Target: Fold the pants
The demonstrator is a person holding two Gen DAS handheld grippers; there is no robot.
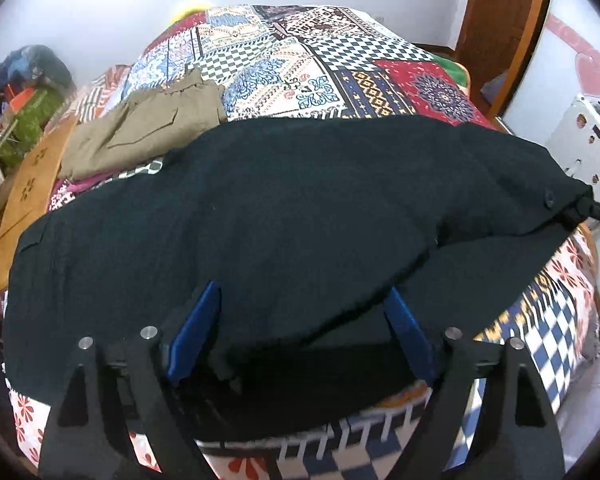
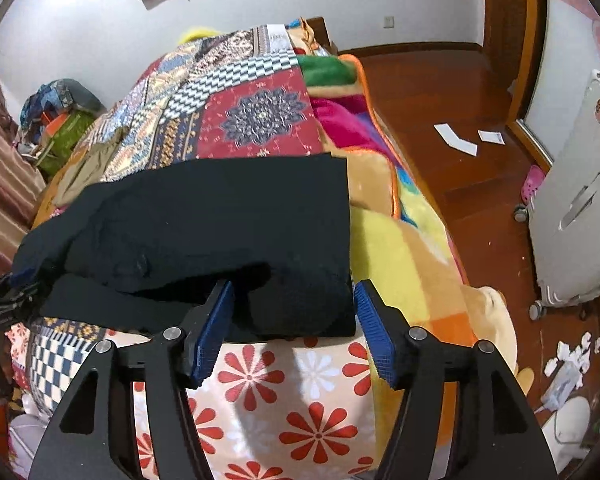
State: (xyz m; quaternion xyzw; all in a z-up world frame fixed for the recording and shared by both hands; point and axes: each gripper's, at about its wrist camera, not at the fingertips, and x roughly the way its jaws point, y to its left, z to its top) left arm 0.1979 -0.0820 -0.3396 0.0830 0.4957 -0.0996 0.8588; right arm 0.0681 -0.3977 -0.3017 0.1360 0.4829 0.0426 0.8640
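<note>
The black pants [image 1: 284, 208] lie across the patchwork bed, folded lengthwise, with a button near their right end. My left gripper [image 1: 302, 304] is open, its blue pads either side of the near edge of the cloth. In the right wrist view the black pants [image 2: 220, 216] end at a straight edge on the right. My right gripper [image 2: 294, 292] is open, its blue pads astride the near right corner of the pants. The right gripper's tip also shows in the left wrist view [image 1: 580, 210] at the pants' right end.
Folded khaki pants [image 1: 148, 132] lie on the bed behind the black ones, next to a wooden board [image 1: 32, 184]. The patchwork bedspread [image 1: 340, 68] covers the bed. A wooden floor [image 2: 460, 120] with paper scraps and a white wheeled case [image 2: 572, 208] lies to the right.
</note>
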